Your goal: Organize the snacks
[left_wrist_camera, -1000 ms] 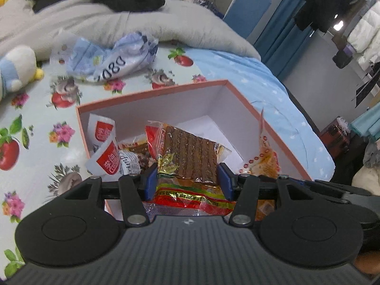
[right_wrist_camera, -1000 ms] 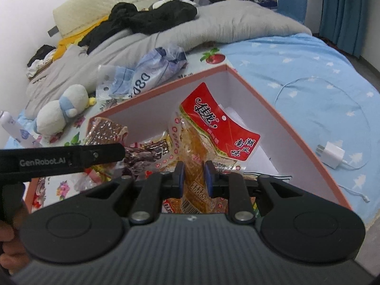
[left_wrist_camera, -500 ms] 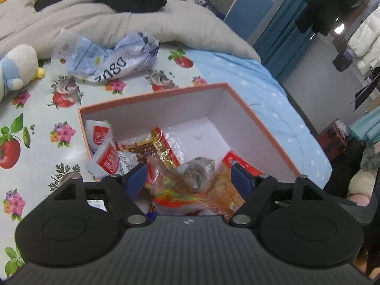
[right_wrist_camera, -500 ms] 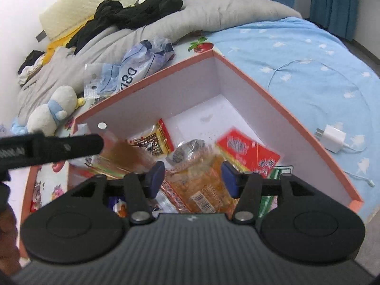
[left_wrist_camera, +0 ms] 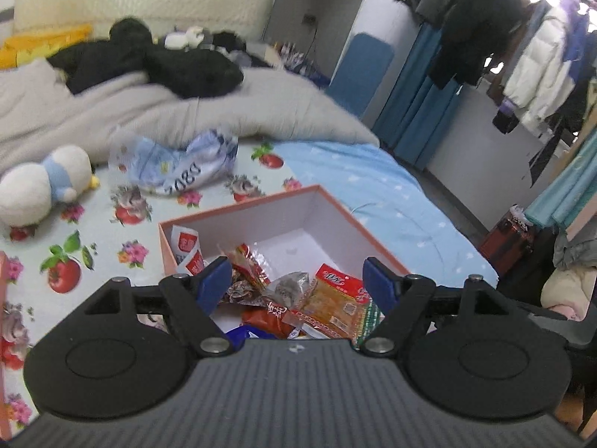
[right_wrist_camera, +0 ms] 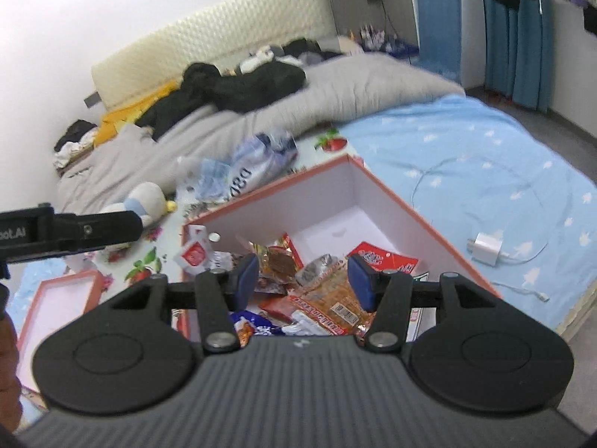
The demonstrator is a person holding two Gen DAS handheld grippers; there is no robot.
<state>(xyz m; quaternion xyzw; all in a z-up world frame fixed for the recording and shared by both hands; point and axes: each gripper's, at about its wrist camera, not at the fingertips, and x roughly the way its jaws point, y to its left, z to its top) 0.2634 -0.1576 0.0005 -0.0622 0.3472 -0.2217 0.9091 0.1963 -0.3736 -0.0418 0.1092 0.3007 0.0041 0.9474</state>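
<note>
Two fisheye views are given along hand-held grippers above a bed. The near part of an open cardboard box (left_wrist_camera: 332, 201), salmon-edged and white inside, is hidden behind each gripper's ribbed black body. The snacks (left_wrist_camera: 317, 298) lie piled in the box's near half; the lowest packets are cut off by the gripper bodies, and their print is too blurred to be read. Two small red-and-white sachets (left_wrist_camera: 184, 242) lean in the box's left corner.

The left gripper (left_wrist_camera: 294, 283) is seen with its blue pads spread wide, nothing pressed between them; its jaws have just been opening. The right gripper (right_wrist_camera: 304, 274) likewise stands released, its jaws lately opened, with the crinkled orange packet (right_wrist_camera: 332, 298) lying loose below the gap.

Around the box, a crumpled blue-and-white plastic bag (left_wrist_camera: 175, 164) and a round plush toy (left_wrist_camera: 41, 183) rest on a sheet printed with fruit and flowers. A puffy grey duvet (left_wrist_camera: 149, 112) with black clothes (left_wrist_camera: 156, 59) heaped on it lies behind. In the right view, a white charger plug (right_wrist_camera: 485, 248) with its thin cable lies on the pale blue starred sheet, beside the box, and a shallow box lid (right_wrist_camera: 56, 298) is partly cut off at the left.
</note>
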